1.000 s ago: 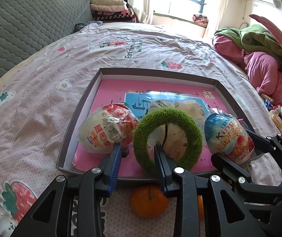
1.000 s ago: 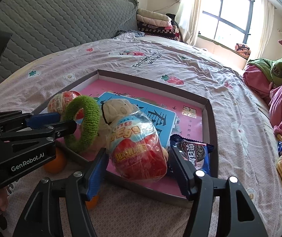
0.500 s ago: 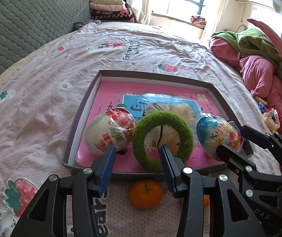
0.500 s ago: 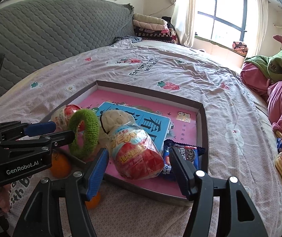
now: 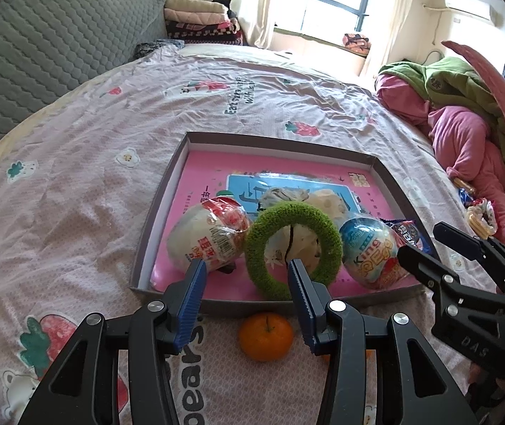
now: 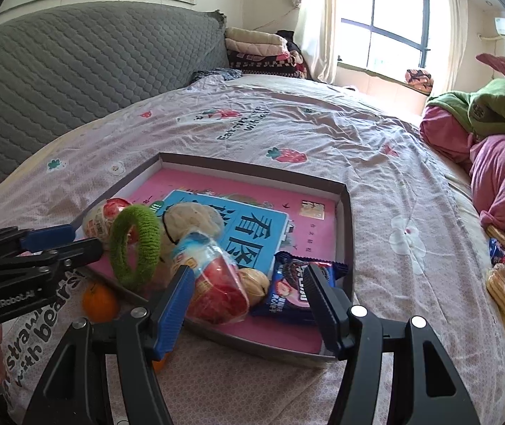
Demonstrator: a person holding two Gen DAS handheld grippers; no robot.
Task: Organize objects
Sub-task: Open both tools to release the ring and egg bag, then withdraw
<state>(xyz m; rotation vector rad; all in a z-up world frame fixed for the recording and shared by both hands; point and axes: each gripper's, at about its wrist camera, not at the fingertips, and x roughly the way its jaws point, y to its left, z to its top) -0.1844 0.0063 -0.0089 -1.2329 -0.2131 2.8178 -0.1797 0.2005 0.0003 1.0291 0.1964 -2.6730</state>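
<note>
Grippers clear of tray (image 5: pixel 167 191), both jaws apart, nothing held.
Second orange (image 6: pixel 158 363) mostly hidden behind right gripper (image 6: pixel 249 288). Left gripper (image 5: pixel 243 278) jaws just widened, empty; green ring (image 5: pixel 293 249) stands in tray w/ egg packs, near front wall. Orange (image 5: pixel 266 335) on bedsheet (image 5: pixel 75 184) just outside; open sheet left and beyond.

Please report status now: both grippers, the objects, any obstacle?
Left gripper open, jaws just widened, nothing between. Right gripper open, empty. Green ring and egg packs in tray. Orange outside, unobstructed.
</note>
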